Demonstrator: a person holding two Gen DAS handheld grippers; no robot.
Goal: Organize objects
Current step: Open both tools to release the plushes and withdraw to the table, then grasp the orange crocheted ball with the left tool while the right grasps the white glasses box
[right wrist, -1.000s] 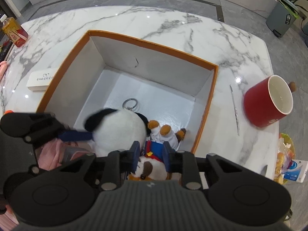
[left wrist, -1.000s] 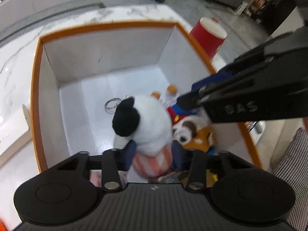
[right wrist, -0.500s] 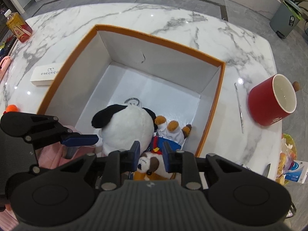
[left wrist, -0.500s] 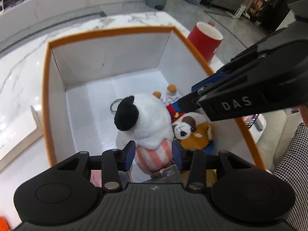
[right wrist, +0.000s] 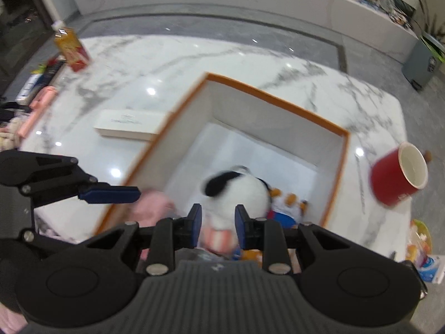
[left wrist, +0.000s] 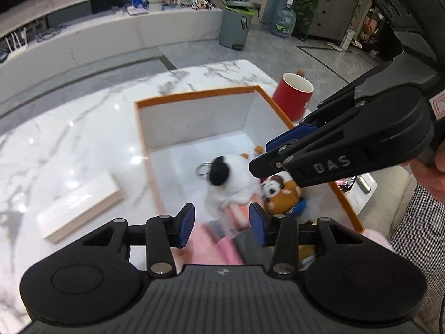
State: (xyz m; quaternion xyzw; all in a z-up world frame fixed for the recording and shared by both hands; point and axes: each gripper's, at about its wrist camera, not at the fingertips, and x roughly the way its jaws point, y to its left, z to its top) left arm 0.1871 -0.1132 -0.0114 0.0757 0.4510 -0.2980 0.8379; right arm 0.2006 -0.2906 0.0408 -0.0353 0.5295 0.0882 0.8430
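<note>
A white box with an orange rim (left wrist: pixel 194 93) (right wrist: pixel 278 94) stands on the marble table. In its near corner lie a black-and-white panda plush (left wrist: pixel 236 178) (right wrist: pixel 236 192) with a striped red-and-white part, and a brown dog plush (left wrist: pixel 281 194) (right wrist: pixel 283 217) in blue clothes. A metal key ring (left wrist: pixel 203 169) rests on the box floor behind them. My left gripper (left wrist: pixel 219 222) hovers above the box's near edge, open, nothing between its pads. My right gripper (right wrist: pixel 218 220) hangs above the plushes, its jaws a narrow gap apart, holding nothing. Its tips (left wrist: pixel 258 164) point at the dog.
A red mug (left wrist: pixel 292 97) (right wrist: pixel 397 175) stands right of the box, a flat white carton (left wrist: pixel 80 203) (right wrist: pixel 128 123) left of it. Pink fabric (left wrist: pixel 211 247) lies at the near edge. A drink bottle (right wrist: pixel 72 50) and pink items (right wrist: pixel 36 108) sit far left, snack packets (right wrist: pixel 422 247) far right.
Both grippers have risen and drawn back from the box. The left jaws have let go of the panda's striped part. Both plushes now lie in the box.
</note>
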